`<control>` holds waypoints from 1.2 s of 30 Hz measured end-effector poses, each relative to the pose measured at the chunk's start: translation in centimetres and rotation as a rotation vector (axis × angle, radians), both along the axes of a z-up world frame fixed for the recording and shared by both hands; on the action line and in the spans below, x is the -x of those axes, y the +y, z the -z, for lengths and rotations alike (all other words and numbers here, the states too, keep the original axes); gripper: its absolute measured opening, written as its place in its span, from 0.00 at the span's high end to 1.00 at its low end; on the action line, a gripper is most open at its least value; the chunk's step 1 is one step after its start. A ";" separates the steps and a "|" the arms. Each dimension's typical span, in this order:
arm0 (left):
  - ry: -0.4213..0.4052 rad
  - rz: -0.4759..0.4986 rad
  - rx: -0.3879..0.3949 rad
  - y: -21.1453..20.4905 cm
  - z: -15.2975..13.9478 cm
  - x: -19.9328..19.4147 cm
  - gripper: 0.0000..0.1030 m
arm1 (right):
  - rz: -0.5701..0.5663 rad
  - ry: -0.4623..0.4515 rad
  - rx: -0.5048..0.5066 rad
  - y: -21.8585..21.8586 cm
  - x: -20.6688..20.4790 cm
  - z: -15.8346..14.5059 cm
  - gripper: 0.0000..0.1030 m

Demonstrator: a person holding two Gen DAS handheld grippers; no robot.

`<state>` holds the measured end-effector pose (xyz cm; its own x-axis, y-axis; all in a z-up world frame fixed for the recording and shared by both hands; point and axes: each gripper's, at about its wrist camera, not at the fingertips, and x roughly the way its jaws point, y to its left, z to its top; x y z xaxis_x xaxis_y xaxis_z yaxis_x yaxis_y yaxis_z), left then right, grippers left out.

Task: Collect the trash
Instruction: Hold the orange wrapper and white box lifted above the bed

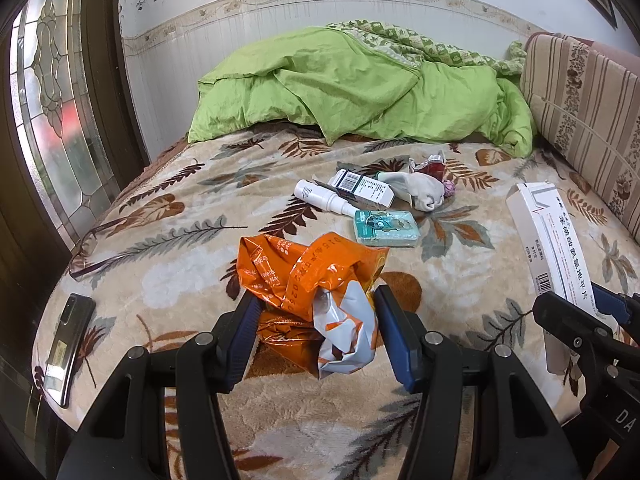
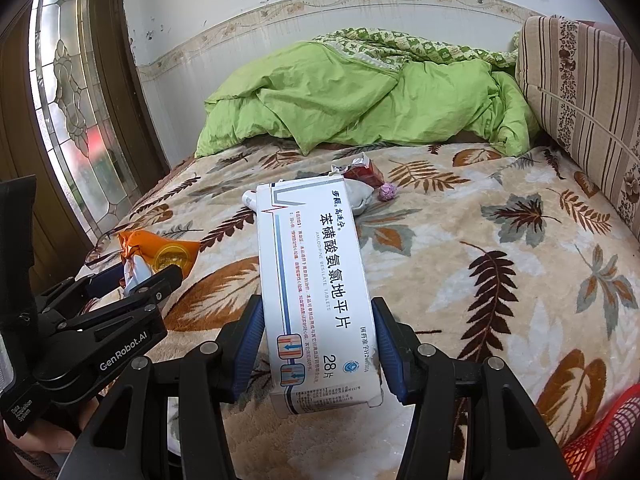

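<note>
My left gripper is shut on a crumpled orange and white snack bag, held over the bed's near edge; the bag also shows in the right wrist view. My right gripper is shut on a long white medicine box, which also shows in the left wrist view. Further back on the bed lie a white spray bottle, a dark-and-white carton, a teal packet, a white sock, a red cigarette pack and a small purple wad.
The bed has a leaf-pattern blanket. A green duvet is heaped at the back. A striped cushion stands at the right. Eyeglasses and a phone lie at the left edge. A red mesh basket is at lower right.
</note>
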<state>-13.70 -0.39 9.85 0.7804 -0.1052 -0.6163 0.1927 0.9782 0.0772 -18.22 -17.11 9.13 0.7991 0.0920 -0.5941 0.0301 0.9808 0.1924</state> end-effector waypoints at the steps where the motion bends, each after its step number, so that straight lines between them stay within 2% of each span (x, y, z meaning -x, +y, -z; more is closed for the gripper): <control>1: 0.000 0.000 0.001 0.0 0.0 0.0 0.45 | 0.000 0.000 0.000 0.0 0.0 0.0 0.45; 36: 0.041 0.016 0.020 -1.0 1.0 0.2 0.45 | 0.010 0.002 -0.024 -0.5 0.4 0.2 0.45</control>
